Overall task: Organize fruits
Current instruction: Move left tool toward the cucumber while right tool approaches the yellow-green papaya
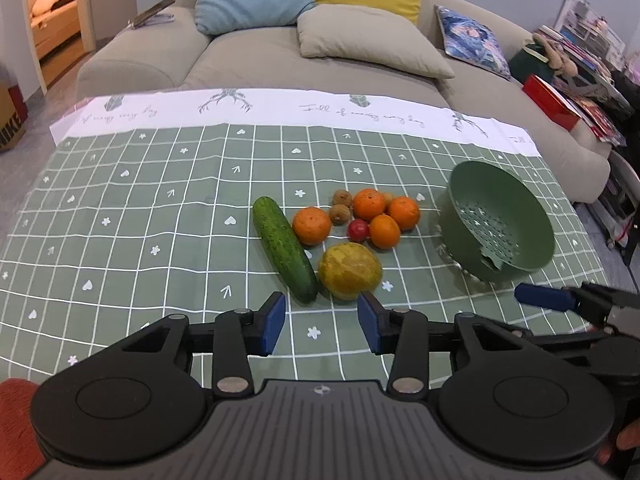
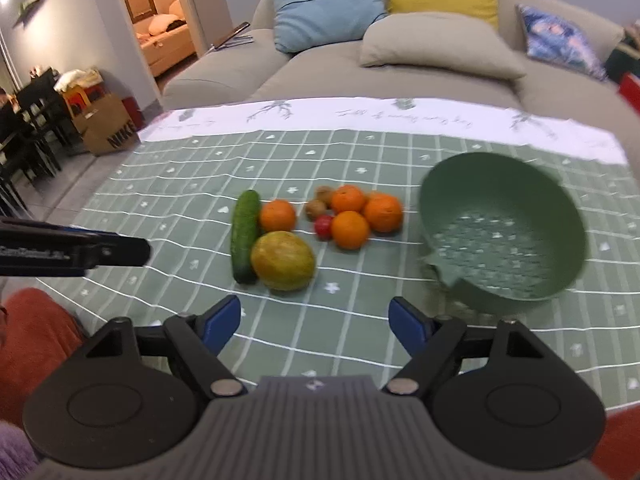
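Observation:
On the green checked tablecloth point(image 1: 160, 216) lie a cucumber point(image 1: 284, 248), a yellow-green mango point(image 1: 349, 265), several oranges point(image 1: 311, 225), a small red fruit point(image 1: 358, 230) and small brown fruits point(image 1: 341, 213). A green colander bowl point(image 1: 520, 240) stands tilted to their right, empty. My left gripper point(image 1: 322, 322) hovers open just short of the mango and the cucumber's near end, nothing between its blue pads. My right gripper point(image 2: 316, 322) is open too, near the mango point(image 2: 283, 260) and the bowl point(image 2: 552, 216). Its fingertip point(image 1: 538, 297) shows at the left wrist view's right edge.
A grey sofa point(image 1: 256, 52) with blue, yellow and beige cushions runs behind the table. A red box and stacked clutter point(image 1: 556, 102) sit at the far right. A paper bag point(image 2: 110, 128) and dark chairs stand on the floor to the left. An orange sleeve point(image 2: 36, 344) shows at lower left.

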A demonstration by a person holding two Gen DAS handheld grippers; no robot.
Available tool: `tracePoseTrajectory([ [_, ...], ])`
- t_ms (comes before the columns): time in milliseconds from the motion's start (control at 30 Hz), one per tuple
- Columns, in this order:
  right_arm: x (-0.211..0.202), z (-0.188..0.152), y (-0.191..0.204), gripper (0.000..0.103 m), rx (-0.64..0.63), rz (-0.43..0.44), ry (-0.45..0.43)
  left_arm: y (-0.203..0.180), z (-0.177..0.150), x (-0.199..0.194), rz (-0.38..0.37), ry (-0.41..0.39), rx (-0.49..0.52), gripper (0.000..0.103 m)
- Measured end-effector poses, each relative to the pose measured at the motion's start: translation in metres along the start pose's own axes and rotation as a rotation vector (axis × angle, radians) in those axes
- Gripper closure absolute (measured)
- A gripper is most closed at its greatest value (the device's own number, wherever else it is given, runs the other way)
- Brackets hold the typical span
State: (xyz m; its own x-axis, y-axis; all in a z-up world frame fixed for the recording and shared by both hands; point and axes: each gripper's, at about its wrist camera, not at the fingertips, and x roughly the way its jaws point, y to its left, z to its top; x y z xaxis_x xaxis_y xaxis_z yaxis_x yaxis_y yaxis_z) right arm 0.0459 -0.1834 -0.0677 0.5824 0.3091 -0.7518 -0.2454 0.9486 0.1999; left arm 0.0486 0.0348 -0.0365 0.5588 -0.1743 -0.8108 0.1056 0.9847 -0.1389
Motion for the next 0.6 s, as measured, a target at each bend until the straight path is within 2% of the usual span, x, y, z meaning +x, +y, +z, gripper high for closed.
tracePoseTrajectory([
  [133, 0.026, 0.008, 0.007, 0.037, -0.068, 0.035, 0.014, 0.010, 0.009, 0.022, -0.014, 0.022, -0.032, 0.063],
  [467, 0.100, 0.031, 0.026, 0.042, -0.236, 0.068, 0.084, 0.037, 0.031, 0.085, -0.028, 0.114, -0.126, 0.066],
  [600, 0.127, 0.039, 0.030, 0.043, -0.276, 0.085, 0.127, 0.043, 0.040, 0.107, -0.011, 0.142, -0.130, 0.066],
])
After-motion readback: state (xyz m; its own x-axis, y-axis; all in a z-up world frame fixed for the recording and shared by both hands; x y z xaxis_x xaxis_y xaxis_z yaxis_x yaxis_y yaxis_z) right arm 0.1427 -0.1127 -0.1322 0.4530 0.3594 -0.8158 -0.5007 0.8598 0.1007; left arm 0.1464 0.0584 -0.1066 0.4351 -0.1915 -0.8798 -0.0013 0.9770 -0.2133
